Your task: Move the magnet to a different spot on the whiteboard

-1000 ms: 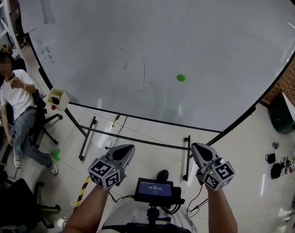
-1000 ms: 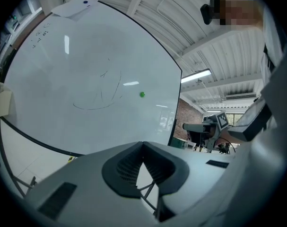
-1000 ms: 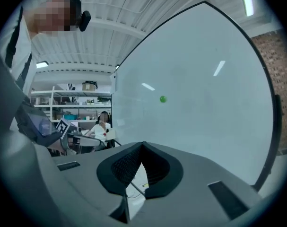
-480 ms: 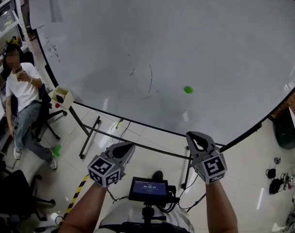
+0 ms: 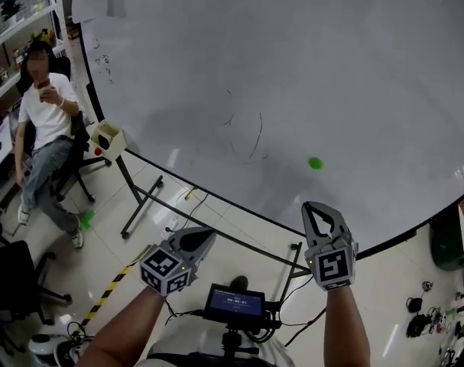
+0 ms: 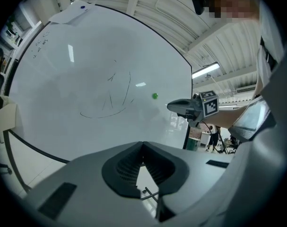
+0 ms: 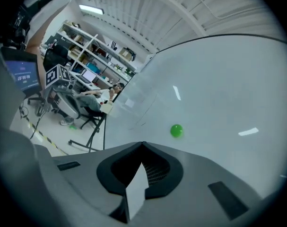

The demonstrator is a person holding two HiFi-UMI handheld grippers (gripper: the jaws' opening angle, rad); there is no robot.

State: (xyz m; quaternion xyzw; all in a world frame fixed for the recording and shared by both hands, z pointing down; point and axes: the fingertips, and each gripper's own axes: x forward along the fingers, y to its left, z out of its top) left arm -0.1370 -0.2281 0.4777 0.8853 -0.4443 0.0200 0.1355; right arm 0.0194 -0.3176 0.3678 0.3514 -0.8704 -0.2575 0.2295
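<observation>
Head view puts the green magnet point(image 5: 315, 163) low on the whiteboard point(image 5: 293, 67), right of some faint pen strokes point(image 5: 251, 136), with nothing touching it. My right tongs point(image 5: 313, 206) hover just below it, tip aimed up at the board, near the magnet but clearly apart from it. In the right gripper view the two halves are pressed together with nothing between them, and the magnet sits a little above and right of the tip. My left tongs point(image 5: 206, 234) hang lower and well to the left, and the left gripper view shows them closed on nothing too.

I read this as the approach step, since the magnet is not yet gripped. Next I'd need to spread the right tongs, steer the tip slightly right onto the magnet, and pinch its sides before lifting it off. Arriving with the tongs pressed together would probably only nudge it along the board.
</observation>
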